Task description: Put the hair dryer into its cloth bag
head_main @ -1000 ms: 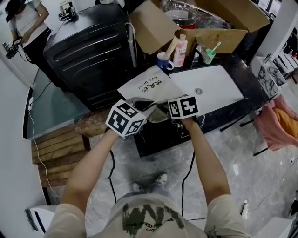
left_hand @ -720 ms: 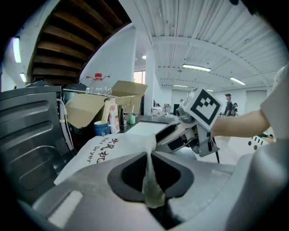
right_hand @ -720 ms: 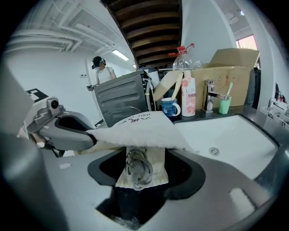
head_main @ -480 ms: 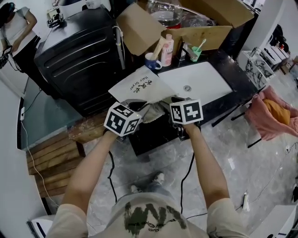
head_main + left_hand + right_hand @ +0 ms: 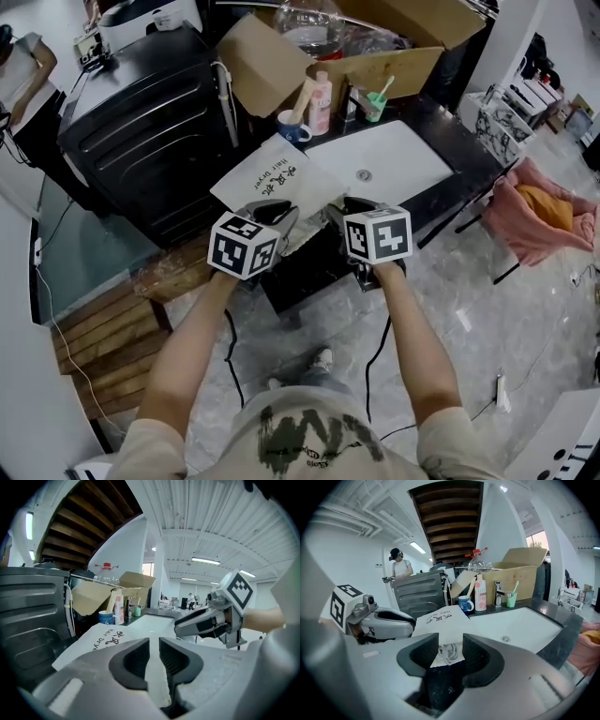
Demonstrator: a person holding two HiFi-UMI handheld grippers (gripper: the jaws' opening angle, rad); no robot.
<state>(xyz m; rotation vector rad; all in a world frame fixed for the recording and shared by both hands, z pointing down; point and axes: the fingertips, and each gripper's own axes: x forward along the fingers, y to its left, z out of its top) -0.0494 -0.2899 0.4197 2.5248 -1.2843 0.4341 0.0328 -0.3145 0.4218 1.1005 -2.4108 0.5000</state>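
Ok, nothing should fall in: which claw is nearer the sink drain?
Right. The right claw, just closing around the cloth bag, sits close before the sink drain; the left claw, just opening with its cloth between, is farther left.

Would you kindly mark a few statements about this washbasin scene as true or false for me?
1. The cloth bag lies beside the white sink. True.
2. The blue mug stands inside the sink. False: it stands on the counter behind it, next to the pink bottle.
3. The cardboard box is closed. False: its flaps stand open.
4. White cloth lies between the jaws of the left gripper. True.
5. A green cup stands behind the sink. True.
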